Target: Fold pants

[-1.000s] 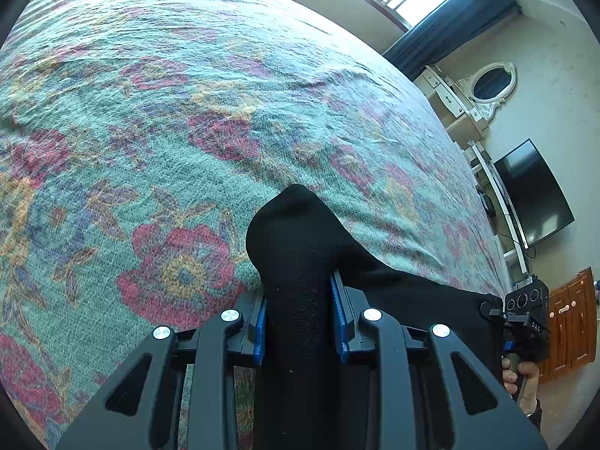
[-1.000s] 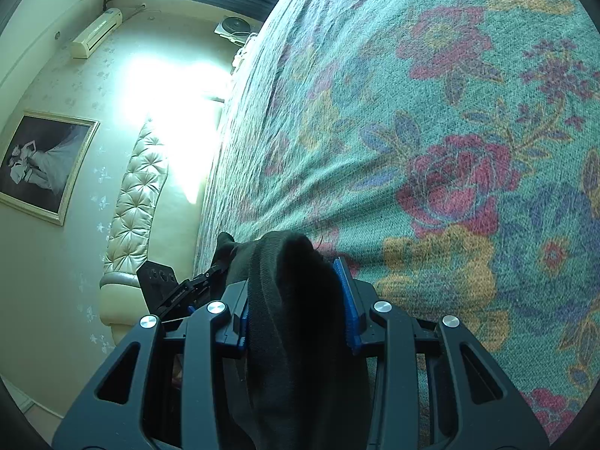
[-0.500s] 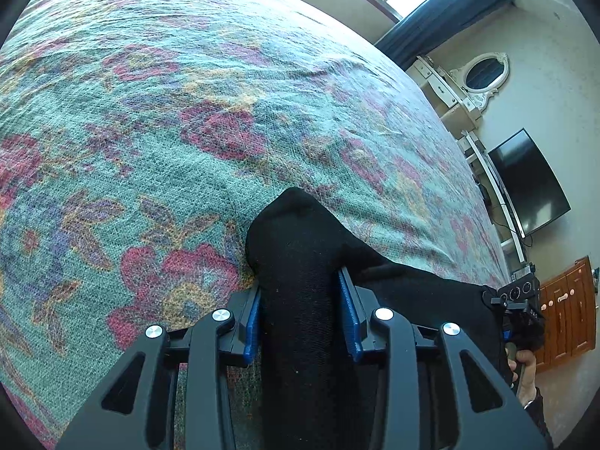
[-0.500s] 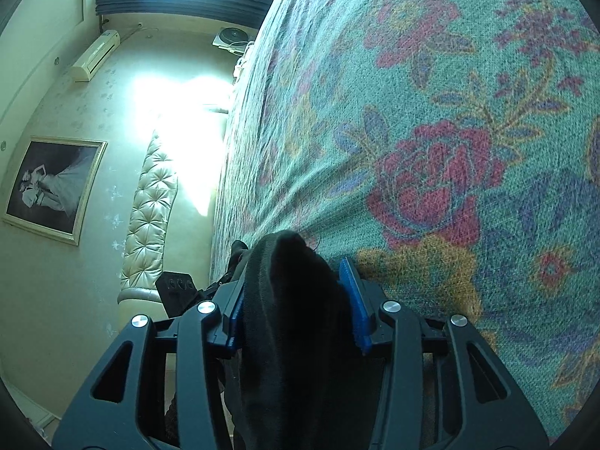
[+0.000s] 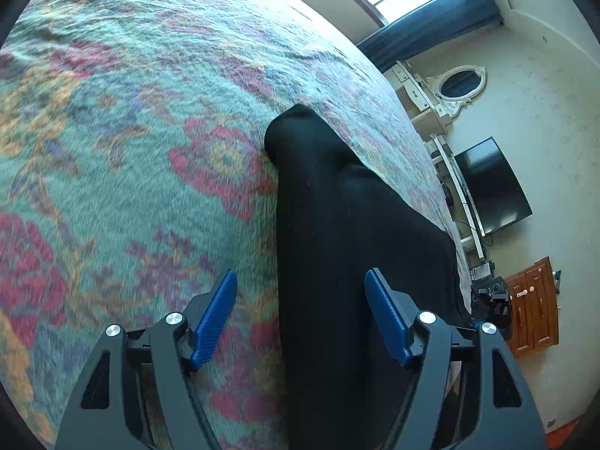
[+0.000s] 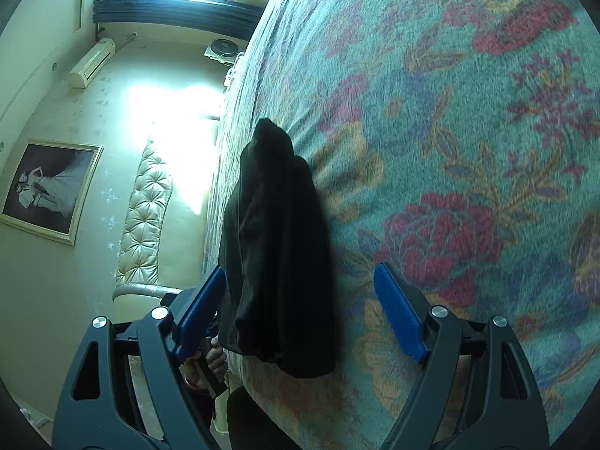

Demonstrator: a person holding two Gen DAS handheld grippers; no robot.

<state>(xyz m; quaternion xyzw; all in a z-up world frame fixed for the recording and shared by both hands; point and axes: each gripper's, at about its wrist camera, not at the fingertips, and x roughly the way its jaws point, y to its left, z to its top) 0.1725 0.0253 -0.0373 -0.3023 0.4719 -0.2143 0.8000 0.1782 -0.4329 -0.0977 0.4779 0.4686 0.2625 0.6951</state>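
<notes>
- The black knit pants (image 5: pixel 337 225) lie bunched up on the bed's teal floral bedspread (image 5: pixel 131 131); in the left wrist view they run from the frame's centre down to the bottom edge, pretty much a long dark lump.
- The left gripper (image 5: pixel 301 302) has its jaws spread wide. The blue pads (image 5: pixel 215 317) sit on either side of the fabric; the left pad is clear of it, while the right one looks to be at the cloth's edge, and it's hard to say if it touches. Either way, nothing is pinched.
- In the right wrist view the same pants (image 6: pixel 277 247) show as a folded-over heap left of centre, close to the bed's edge.
- The right gripper (image 6: pixel 300 305) is wide open too. Its left pad is just beside the cloth, its right pad is well apart over bare bedspread (image 6: pixel 468 131). No grip on anything.
- Background stuff: a flat black TV (image 5: pixel 491 187) and an oval white-framed mirror (image 5: pixel 460 83) at the right of the left view, plus a tufted cream headboard (image 6: pixel 144 217) and a framed picture (image 6: pixel 48 187) at the left of the right view.
</notes>
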